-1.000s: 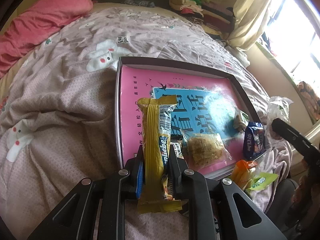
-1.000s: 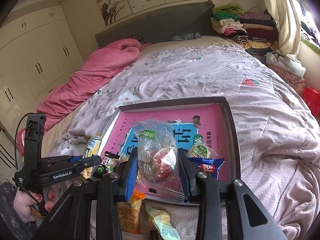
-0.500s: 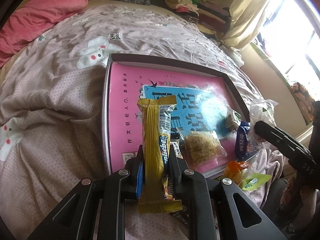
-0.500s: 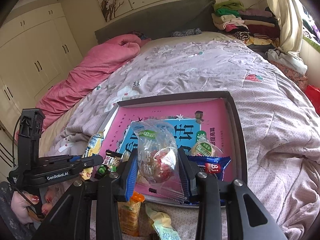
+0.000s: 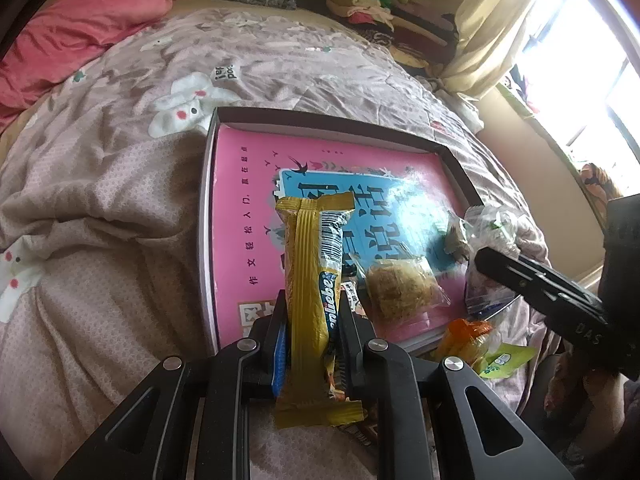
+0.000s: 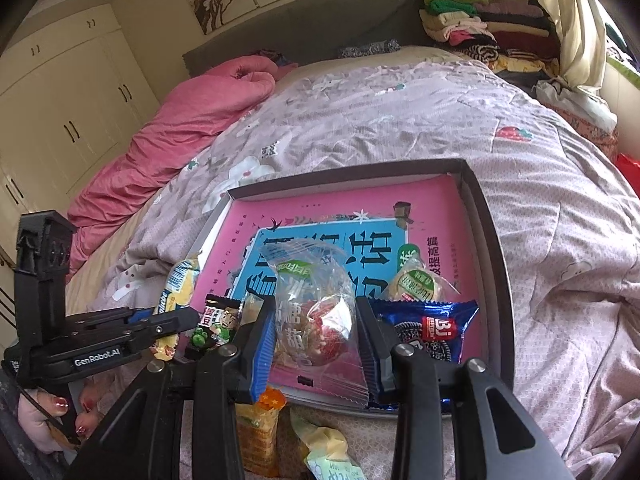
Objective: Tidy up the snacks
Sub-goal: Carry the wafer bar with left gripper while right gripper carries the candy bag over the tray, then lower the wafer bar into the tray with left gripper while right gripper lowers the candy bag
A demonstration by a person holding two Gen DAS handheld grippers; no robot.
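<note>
My left gripper (image 5: 310,312) is shut on a long gold snack bar (image 5: 314,280) and holds it over the near left corner of a dark shallow box (image 5: 320,118) lined with a pink and blue sheet. My right gripper (image 6: 316,320) is shut on a clear bag of red candy (image 6: 316,312) over the box's near edge (image 6: 490,240). In the box lie a clear pack of golden crackers (image 5: 402,286), a blue cookie pack (image 6: 434,328) and a round green-label pack (image 6: 416,284). The left gripper also shows in the right wrist view (image 6: 176,320).
The box rests on a rumpled pinkish bedspread (image 6: 400,112). An orange pack (image 6: 256,428) and a yellow-green pack (image 6: 328,448) lie on the bed in front of the box. A small green-and-black pack (image 6: 216,322) sits at the box's left. Pink quilt (image 6: 192,116) far left.
Both grippers have edged forward toward the box, each still holding its snack. The right gripper has come further into the left wrist view from the right.
</note>
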